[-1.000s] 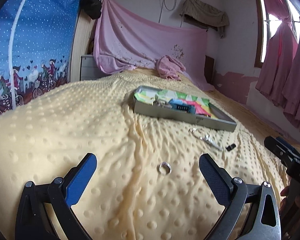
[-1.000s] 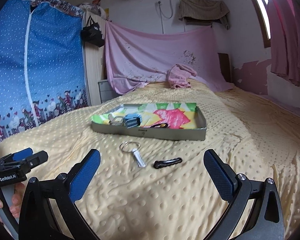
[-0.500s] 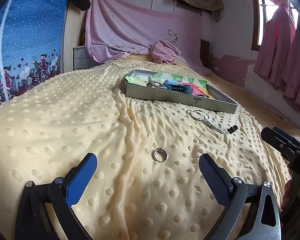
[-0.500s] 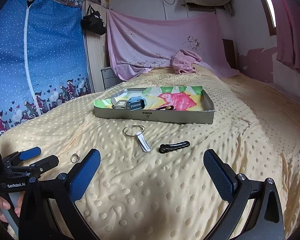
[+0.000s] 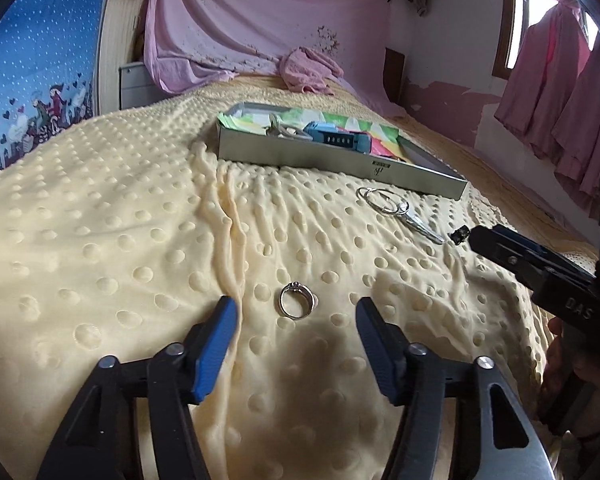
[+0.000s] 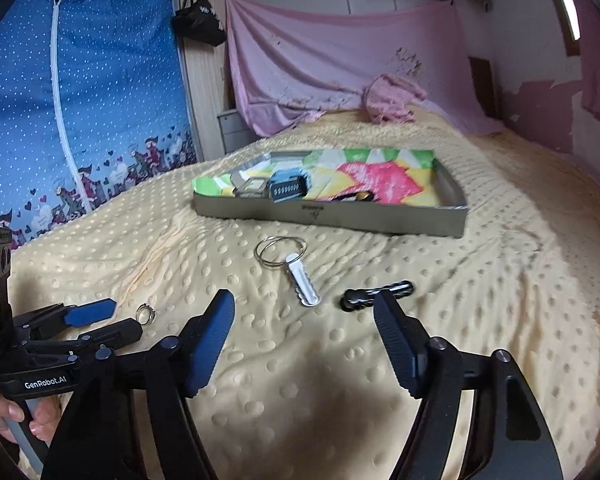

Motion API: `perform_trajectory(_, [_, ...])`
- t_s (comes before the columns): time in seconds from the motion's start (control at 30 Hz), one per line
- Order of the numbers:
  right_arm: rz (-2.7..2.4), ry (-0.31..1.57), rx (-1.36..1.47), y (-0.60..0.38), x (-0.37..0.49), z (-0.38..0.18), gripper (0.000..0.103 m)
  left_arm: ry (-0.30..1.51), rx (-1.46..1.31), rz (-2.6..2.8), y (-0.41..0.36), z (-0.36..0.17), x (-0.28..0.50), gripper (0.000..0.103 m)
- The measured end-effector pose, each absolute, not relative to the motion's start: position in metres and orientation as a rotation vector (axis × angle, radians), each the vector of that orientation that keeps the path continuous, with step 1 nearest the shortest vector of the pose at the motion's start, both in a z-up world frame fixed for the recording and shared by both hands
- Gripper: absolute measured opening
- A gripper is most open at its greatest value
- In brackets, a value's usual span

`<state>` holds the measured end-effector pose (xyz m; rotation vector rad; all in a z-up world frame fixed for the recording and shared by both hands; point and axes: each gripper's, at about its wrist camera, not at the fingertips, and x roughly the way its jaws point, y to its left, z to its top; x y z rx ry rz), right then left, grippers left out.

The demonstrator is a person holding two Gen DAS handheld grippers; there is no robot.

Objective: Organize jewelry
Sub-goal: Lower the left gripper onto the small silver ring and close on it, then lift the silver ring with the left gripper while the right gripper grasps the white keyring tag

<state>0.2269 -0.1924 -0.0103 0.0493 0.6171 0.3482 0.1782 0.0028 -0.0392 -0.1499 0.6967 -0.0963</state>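
A silver ring (image 5: 296,300) lies on the yellow dotted blanket, between the tips of my open left gripper (image 5: 294,306); the ring also shows in the right wrist view (image 6: 145,313). A key ring with a silver tag (image 6: 290,262) and a black hair clip (image 6: 374,293) lie in front of a grey tray (image 6: 340,222) with a colourful lining. My right gripper (image 6: 306,306) is open and empty, its right fingertip just short of the clip. The tray holds a blue item (image 6: 289,186) and small metal pieces.
The bed's blanket (image 5: 120,220) has folds left of the ring. A pink cloth heap (image 6: 392,98) lies at the far end. A blue curtain (image 6: 80,100) hangs at the left. The left gripper shows in the right wrist view (image 6: 100,320).
Both grippers have moved forward and down towards the blanket and their jaws have narrowed. The ring now sits between the left fingertips, and the clip is near the right ones.
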Motion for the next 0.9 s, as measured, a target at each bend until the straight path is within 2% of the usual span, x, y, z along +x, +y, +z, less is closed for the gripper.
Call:
perform_trajectory(0.07, [0.378, 0.65, 0.044, -0.186, 0.237, -0.016, 0.057, 0.715, -0.152, -0.094, 0.003, -0.042, 0.182, 0.05])
perform_trajectory(0.13, [0.397, 0.686, 0.032, -0.18, 0.248, -0.023, 0.056, 0.736, -0.156, -0.101, 0.002, -0.045, 0.186, 0.036])
perform_trajectory(0.33, [0.387, 0.735, 0.013, -0.17, 0.269, -0.035, 0.051, 0.764, -0.168, -0.123, -0.001, -0.049, 0.194, 0.02])
perform_trajectory(0.47, [0.389, 0.746, 0.003, -0.166, 0.281, -0.036, 0.048, 0.765, -0.202, -0.137, 0.002, -0.051, 0.2, 0.02])
perform_trajectory(0.5, [0.386, 0.753, -0.003, -0.165, 0.284, -0.037, 0.041, 0.765, -0.203, -0.139, 0.001, -0.051, 0.201, 0.02])
perform_trajectory(0.63, [0.373, 0.781, -0.004, -0.162, 0.29, -0.041, 0.027, 0.766, -0.192, -0.157, -0.004, -0.05, 0.202, 0.02])
perform_trajectory(0.7, [0.373, 0.788, 0.003, -0.163, 0.287, -0.042, 0.017, 0.763, -0.187, -0.164, -0.006, -0.049, 0.202, 0.02])
perform_trajectory(0.8, [0.382, 0.802, 0.014, -0.166, 0.281, -0.043, 0.012, 0.757, -0.183, -0.177, -0.008, -0.048, 0.201, 0.02])
perform_trajectory(0.9, [0.396, 0.818, 0.024, -0.168, 0.273, -0.043, 0.012, 0.75, -0.176, -0.191, -0.011, -0.045, 0.2, 0.02])
